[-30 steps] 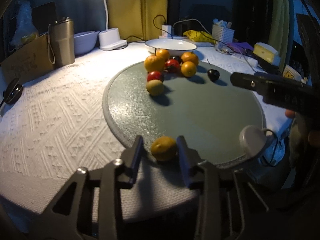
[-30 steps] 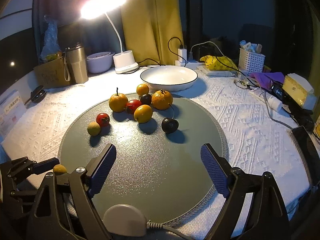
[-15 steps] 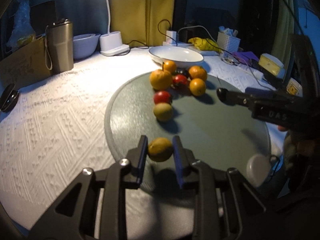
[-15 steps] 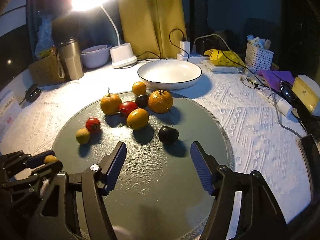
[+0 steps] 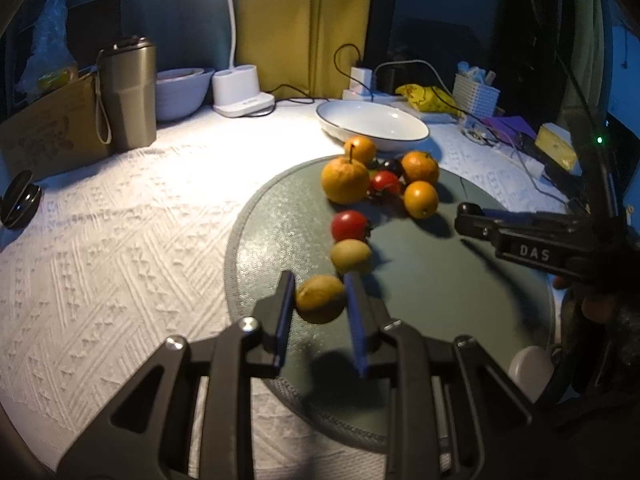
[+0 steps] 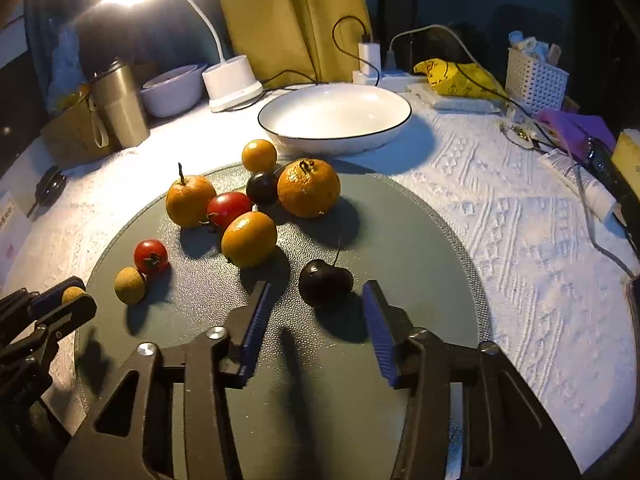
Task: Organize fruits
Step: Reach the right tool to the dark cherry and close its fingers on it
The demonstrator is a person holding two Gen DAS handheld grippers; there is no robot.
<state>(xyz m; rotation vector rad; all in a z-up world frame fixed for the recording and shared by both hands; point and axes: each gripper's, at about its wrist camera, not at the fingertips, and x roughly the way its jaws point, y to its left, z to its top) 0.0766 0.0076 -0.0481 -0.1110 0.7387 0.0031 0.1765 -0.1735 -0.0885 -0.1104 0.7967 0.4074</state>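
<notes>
The left gripper (image 5: 320, 300) is clamped on a small yellow-brown fruit (image 5: 320, 298), which sits between the two blue pads near their tips, each pad pressed flat against one of its sides; it appears to be held just above the round grey-green mat (image 5: 280, 216), though the blur under it makes that hard to confirm. Just beyond the tips lies a second small yellow-green fruit (image 5: 351, 256), apart from the pads, with a cherry tomato (image 5: 349, 225) touching it on the far side. The right gripper (image 6: 316, 312) points down at the mat with its jaws closing around a dark cherry (image 6: 325, 282): the cherry rests on the mat between the fingertips, a little nearer the right pad, with a clear gap on both sides, so neither pad touches it. Its thin stem rises up and away from the fingers. Farther on, a cluster of oranges (image 6: 308, 187), another tomato (image 6: 228, 209) and a dark round fruit (image 6: 262, 187) crowds the mat's far edge. Past them stands an empty white bowl (image 6: 336, 118) on the white textured tablecloth (image 6: 520, 220).
</notes>
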